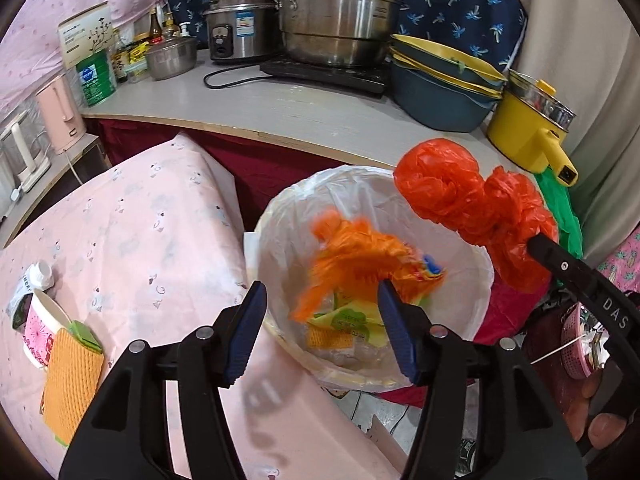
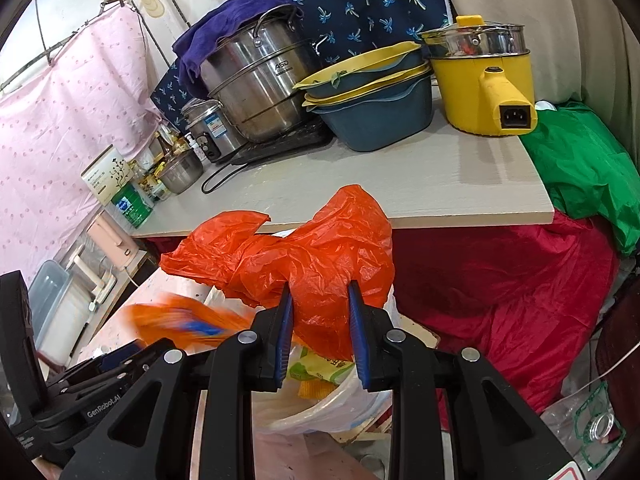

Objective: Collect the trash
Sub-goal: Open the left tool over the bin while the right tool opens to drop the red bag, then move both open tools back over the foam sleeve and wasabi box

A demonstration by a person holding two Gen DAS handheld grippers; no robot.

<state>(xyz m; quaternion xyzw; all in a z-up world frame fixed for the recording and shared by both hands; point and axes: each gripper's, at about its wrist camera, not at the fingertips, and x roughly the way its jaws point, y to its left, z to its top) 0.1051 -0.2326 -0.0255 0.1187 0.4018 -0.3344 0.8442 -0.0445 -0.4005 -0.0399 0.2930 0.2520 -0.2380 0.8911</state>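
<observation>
Blue rubber pads line the left gripper (image 1: 320, 328), and its jaws stand spread apart over the mouth of a bin (image 1: 472, 256) lined with a white plastic bag. Between and just beyond those pads an orange wrapper (image 1: 352, 264) shows as a blur above the bin's opening; the pads are not pressing on it, though its lower edge lies close by the right-hand pad. Down inside the bin lie a yellow-green packet (image 1: 348, 320) and some clear plastic.

To the right, the right gripper (image 2: 320, 300) has its jaws pinched on a crumpled red-orange plastic bag (image 2: 312, 248), which bunches up ahead of the fingers and hangs over the bin's far rim. In the left wrist view that bag shows as a knotted lump, held just beside the bin. Fingers of the person's right hand (image 1: 600, 408) curl round that gripper's handle.

Left of the bin, a table under a pink patterned cloth (image 1: 140, 232) carries more litter: a paper cup (image 1: 40, 328), an orange wafer-textured packet (image 1: 70, 376) and a small white bottle (image 1: 38, 276), all well apart from the bin.

Behind stands a pale worktop (image 1: 280, 112) with a big steel steamer pot (image 1: 336, 16), a rice cooker (image 1: 240, 28), stacked blue and yellow basins (image 1: 440, 84) and a yellow electric pot (image 1: 528, 136). Dark red fabric (image 2: 500, 280) drapes beneath it, and a green cloth (image 2: 580, 168) lies at its right end.
</observation>
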